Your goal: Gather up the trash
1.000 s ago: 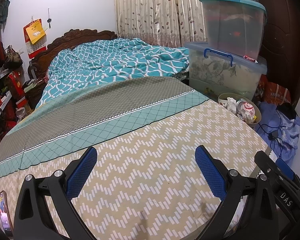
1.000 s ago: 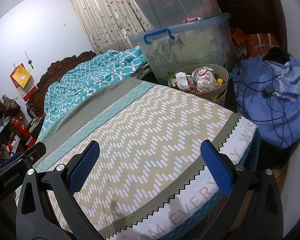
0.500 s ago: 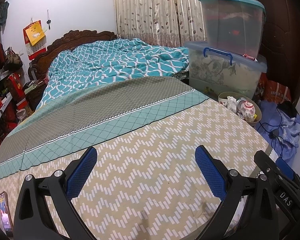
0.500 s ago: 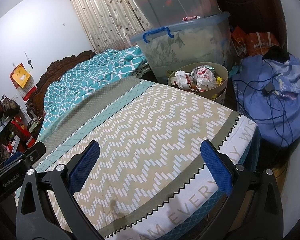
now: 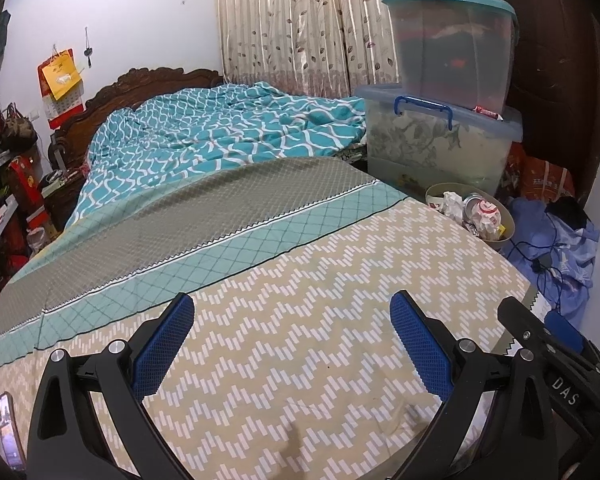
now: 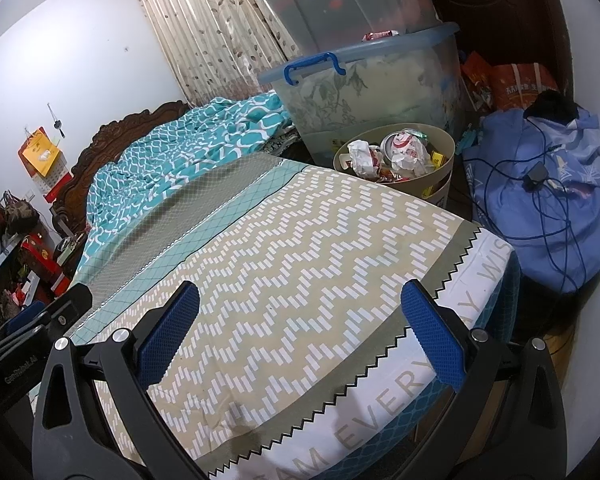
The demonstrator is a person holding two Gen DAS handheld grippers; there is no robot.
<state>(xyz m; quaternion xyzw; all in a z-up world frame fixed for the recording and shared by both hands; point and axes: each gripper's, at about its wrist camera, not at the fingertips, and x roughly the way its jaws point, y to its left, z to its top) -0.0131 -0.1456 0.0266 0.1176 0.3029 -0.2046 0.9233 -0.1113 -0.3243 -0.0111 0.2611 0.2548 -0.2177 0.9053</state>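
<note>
A beige round trash bin (image 6: 444, 162) stands on the floor past the bed's far right corner, filled with crumpled white paper (image 6: 360, 156) and wrappers; it also shows in the left wrist view (image 5: 508, 226). My left gripper (image 5: 292, 344) is open and empty, low over the zigzag bedsheet (image 5: 320, 320). My right gripper (image 6: 300, 328) is open and empty over the bed's foot corner, well short of the bin. I see no loose trash on the bed.
Stacked clear storage boxes (image 6: 372, 92) rise behind the bin. A blue bag with cables (image 6: 540, 200) lies right of it. A teal quilt (image 5: 220, 136) is heaped at the headboard. A phone (image 5: 8, 436) lies at the bed's left edge. Shelves line the left wall.
Both grippers have drawn back slightly from the bin, which now sits a little farther away in both views. Both stay open and empty.
</note>
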